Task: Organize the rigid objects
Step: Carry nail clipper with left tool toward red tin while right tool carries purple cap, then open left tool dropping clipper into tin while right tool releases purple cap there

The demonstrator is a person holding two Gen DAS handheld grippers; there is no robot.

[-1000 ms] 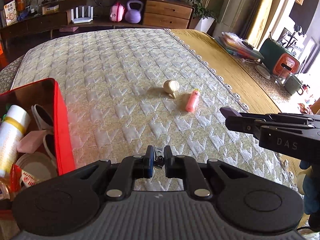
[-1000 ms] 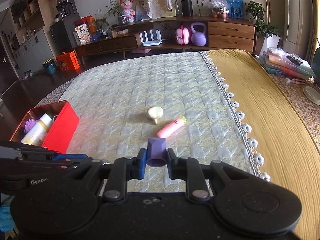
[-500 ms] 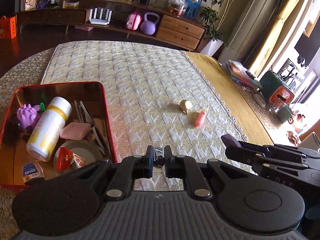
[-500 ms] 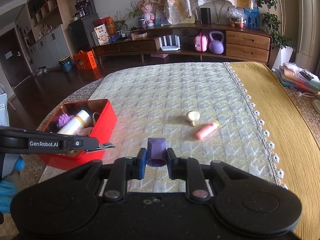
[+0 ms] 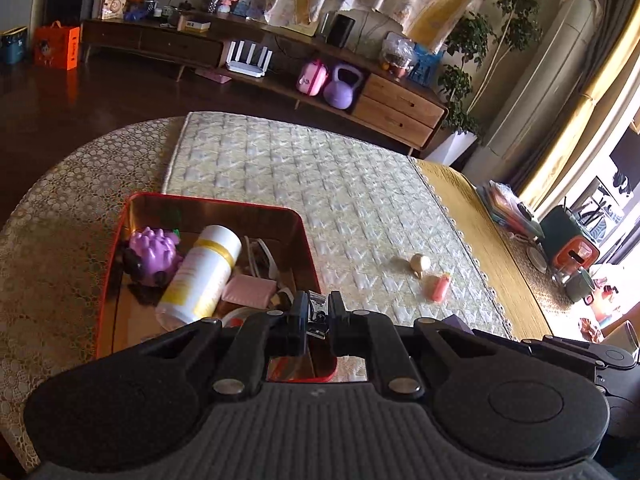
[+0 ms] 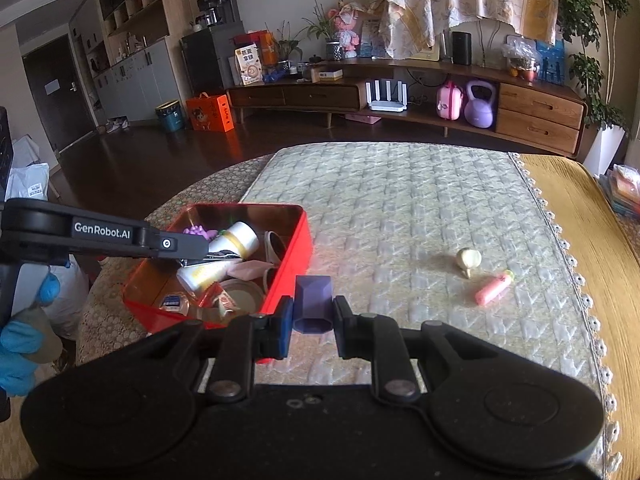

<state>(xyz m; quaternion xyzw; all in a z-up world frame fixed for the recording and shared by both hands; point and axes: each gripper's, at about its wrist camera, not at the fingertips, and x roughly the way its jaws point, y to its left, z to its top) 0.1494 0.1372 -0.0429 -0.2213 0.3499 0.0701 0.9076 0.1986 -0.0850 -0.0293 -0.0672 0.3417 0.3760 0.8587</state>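
Note:
My left gripper (image 5: 317,309) is shut on a small metal nail clipper (image 5: 316,317) and hangs over the near part of the red tin box (image 5: 307,240). In the right wrist view, the left gripper (image 6: 200,249) reaches in over the box (image 6: 298,240) from the left. My right gripper (image 6: 313,312) is shut on a purple hexagonal block (image 6: 313,300), just right of the box's near corner. The box holds a white bottle with a yellow band (image 5: 200,272), a purple spiky toy (image 5: 154,254), a pink flat piece (image 5: 248,289) and other small items.
A cream garlic-shaped piece (image 6: 468,258) and a pink carrot-shaped tube (image 6: 493,288) lie on the quilted mat (image 6: 400,208) to the right. A yellow cloth (image 6: 580,220) covers the table's right side. A blue-gloved hand (image 6: 16,344) holds the left gripper.
Both grippers have swung left and risen, each keeping its grip. The red box has come fully into view, with the left gripper now over it.

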